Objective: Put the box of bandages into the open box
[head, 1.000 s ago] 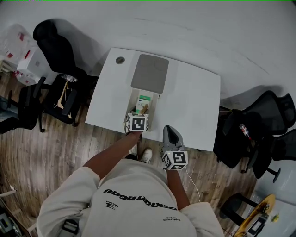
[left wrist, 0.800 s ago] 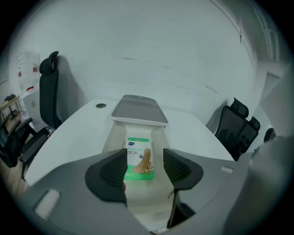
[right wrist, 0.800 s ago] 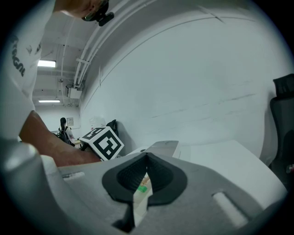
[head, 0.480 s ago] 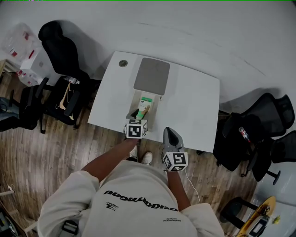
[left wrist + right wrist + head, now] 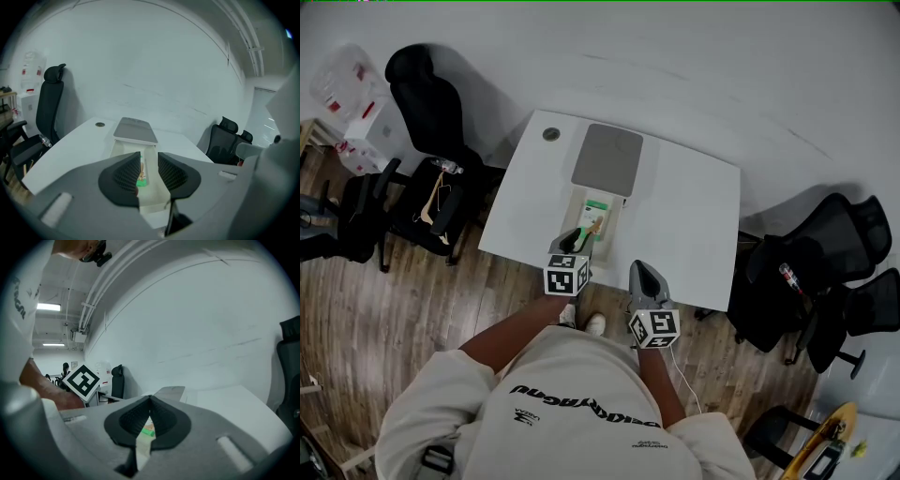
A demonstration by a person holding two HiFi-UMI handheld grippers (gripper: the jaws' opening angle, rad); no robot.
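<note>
I am viewing the white bench (image 5: 684,216) carrying the open box (image 5: 618,232), its grey lid (image 5: 607,157) at the far end. The box of bandages (image 5: 596,210) is lying inside the open box. The left gripper (image 5: 573,241) is hovering at the open box's near end. Its fingers (image 5: 123,176) are closing with a gap between them and gripping nothing, and the box of bandages is showing beyond that gap, apart from them. The right gripper (image 5: 644,278) is hanging at the bench's near edge, fingers pressed together, empty.
</note>
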